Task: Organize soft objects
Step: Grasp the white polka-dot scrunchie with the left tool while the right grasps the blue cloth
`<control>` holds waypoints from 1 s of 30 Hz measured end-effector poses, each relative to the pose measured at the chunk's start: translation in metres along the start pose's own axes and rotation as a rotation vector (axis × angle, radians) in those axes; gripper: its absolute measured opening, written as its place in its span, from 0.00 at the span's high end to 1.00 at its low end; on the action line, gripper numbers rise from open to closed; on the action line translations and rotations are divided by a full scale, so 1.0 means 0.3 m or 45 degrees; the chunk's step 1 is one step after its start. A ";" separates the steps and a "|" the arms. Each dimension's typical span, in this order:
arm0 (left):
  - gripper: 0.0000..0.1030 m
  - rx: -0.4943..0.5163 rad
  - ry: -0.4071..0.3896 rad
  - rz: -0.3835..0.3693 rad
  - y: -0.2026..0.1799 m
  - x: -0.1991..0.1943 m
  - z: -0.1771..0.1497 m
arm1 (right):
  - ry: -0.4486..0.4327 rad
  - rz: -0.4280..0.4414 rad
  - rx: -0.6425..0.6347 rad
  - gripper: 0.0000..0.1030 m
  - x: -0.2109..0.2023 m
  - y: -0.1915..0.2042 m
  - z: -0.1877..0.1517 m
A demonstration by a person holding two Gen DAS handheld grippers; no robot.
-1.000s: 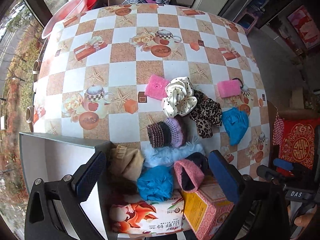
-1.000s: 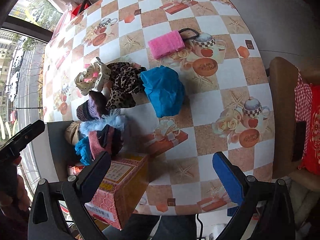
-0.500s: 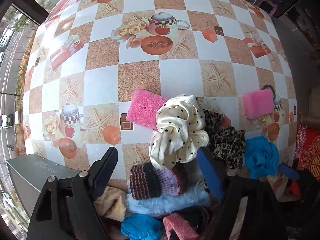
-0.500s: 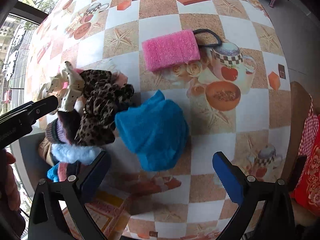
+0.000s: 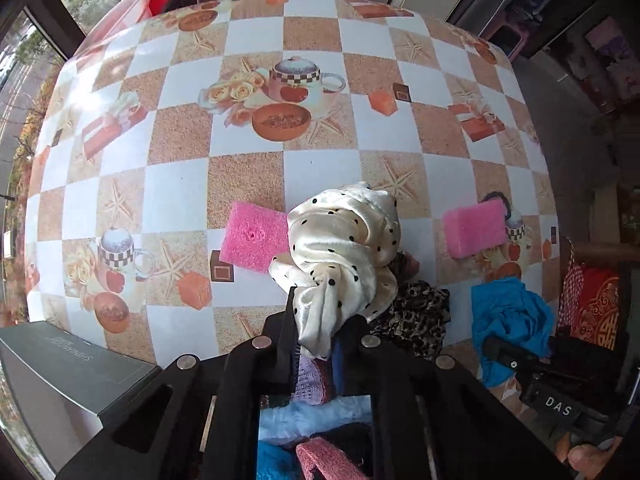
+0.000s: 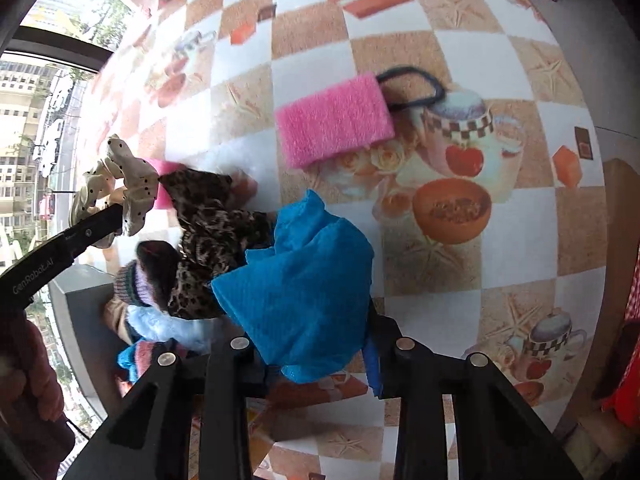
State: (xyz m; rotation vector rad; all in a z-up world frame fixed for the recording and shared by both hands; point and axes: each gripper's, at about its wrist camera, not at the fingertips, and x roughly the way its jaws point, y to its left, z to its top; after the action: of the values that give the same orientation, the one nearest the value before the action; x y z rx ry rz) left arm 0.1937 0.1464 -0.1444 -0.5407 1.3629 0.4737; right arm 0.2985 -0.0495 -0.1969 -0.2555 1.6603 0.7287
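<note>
Sorting at an early stage: left tool [image 5: 316, 344] clamped on the polka-dot satin scrunchie [image 5: 344, 248], right tool [image 6: 316, 354] clamped on the blue cloth [image 6: 304, 280], both beside the leopard-print scrunchie [image 6: 212, 224]; 2 pink sponges [image 6: 334, 120] remain on the surface [image 5: 248, 184].

Table [image 5: 188, 184] wore a checked oilcloth, teapot and starfish prints, spreading out ahead of both sets of jaws. Grey box [image 5: 80, 376] sat at the table's near edge, left of the left jaws. Red embroidered cushion [image 5: 596, 308] lay off to their right. Past the right jaws' far left, a window [image 6: 36, 120] showed buildings.
</note>
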 end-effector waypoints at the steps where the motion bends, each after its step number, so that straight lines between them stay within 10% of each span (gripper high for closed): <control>1: 0.87 -0.002 -0.011 0.001 0.000 -0.013 0.002 | -0.014 0.008 -0.003 0.66 -0.016 -0.004 -0.003; 30: 0.87 0.171 -0.122 -0.041 -0.268 -0.247 -0.250 | -0.095 0.041 -0.077 0.66 -0.243 0.001 -0.113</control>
State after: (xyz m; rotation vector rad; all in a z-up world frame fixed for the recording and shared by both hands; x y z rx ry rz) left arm 0.1731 0.0363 -0.0732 -0.4241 1.2825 0.3743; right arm 0.2879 -0.0857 -0.1258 -0.2421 1.5760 0.8047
